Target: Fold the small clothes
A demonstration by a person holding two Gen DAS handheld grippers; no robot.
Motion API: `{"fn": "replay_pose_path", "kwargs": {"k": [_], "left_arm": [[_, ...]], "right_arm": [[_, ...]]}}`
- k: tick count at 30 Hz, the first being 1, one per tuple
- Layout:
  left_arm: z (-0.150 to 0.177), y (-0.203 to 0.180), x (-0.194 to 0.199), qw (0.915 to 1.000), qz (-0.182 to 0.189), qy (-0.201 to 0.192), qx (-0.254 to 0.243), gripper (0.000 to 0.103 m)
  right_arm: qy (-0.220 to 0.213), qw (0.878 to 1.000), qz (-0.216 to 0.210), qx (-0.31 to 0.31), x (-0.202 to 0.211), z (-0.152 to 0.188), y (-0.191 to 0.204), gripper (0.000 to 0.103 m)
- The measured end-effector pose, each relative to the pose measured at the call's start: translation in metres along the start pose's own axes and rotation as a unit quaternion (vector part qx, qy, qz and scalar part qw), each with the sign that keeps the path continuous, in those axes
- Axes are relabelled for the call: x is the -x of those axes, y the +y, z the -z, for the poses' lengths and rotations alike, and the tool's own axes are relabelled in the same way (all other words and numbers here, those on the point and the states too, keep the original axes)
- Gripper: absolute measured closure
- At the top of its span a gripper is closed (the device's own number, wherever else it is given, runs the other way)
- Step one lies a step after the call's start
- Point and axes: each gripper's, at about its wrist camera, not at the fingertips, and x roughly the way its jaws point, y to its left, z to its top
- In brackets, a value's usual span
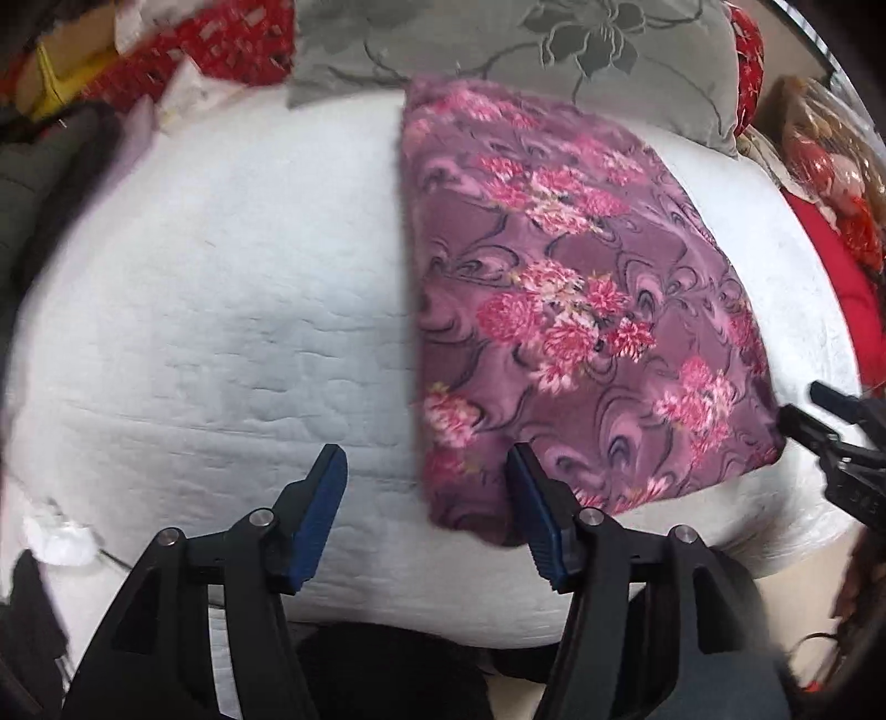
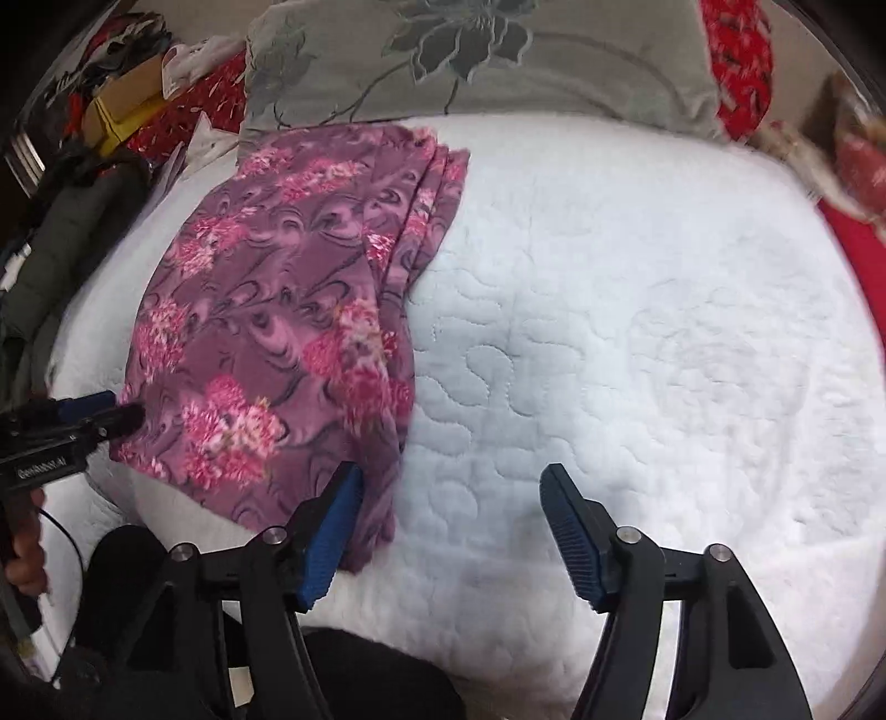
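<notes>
— While the quilt (image 2: pixel 637 343) fills most of both views, what is the room like around it?

— It is a white quilted surface with stitched swirls. A grey pillow (image 1: pixel 498 50) with a dark flower pattern lies along its far edge, red patterned fabric (image 1: pixel 232 50) shows behind that, and there is clutter at the far left with something yellow (image 2: pixel 116 119) in it. Dark padded cloth (image 2: pixel 66 232) lies along the left side.

— Where is the garment?

— The cloth (image 1: pixel 565 310), purple with pink flowers, lies folded flat on the quilt, its far end near the pillow.

— And the tools?

— Both are spread, with nothing between the pads. The left gripper (image 1: pixel 426 509) sits over the cloth's near left corner, its right pad against the cloth's edge. The right gripper (image 2: pixel 451 526) sits at the near right corner, its left pad over the fabric, its right pad over bare quilt.

— What does one view give that the other lacks?

— The right wrist view shows the stacked layered edges (image 2: pixel 437 188) on the cloth's far right side, and part of a hand (image 2: pixel 25 548) holding the left tool. The left wrist view shows a small white scrap (image 1: pixel 55 540) at the quilt's near left edge and the bare quilt left of the cloth.
</notes>
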Motion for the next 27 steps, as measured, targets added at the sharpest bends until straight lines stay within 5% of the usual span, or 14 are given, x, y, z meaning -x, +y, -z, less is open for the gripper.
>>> {"fn": "replay_pose_path", "kwargs": {"k": [3,9,27], "left_arm": [[0.015,-0.005,0.008,0.9984,-0.045,-0.028,-0.020,0.032],[0.035,-0.013,0.016,0.9931,-0.092,-0.054,-0.048,0.030],[0.060,-0.027,0.052,0.9932,-0.070,-0.090,-0.022,0.030]], "right_arm": [[-0.009,1.000,0.020,0.017,0.015,0.010,0.010,0.032],[-0.015,0.998,0.061,0.027,0.024,0.019,0.030,0.015],[-0.079,0.990,0.110,0.039,0.064,0.031,0.046,0.009]]}}
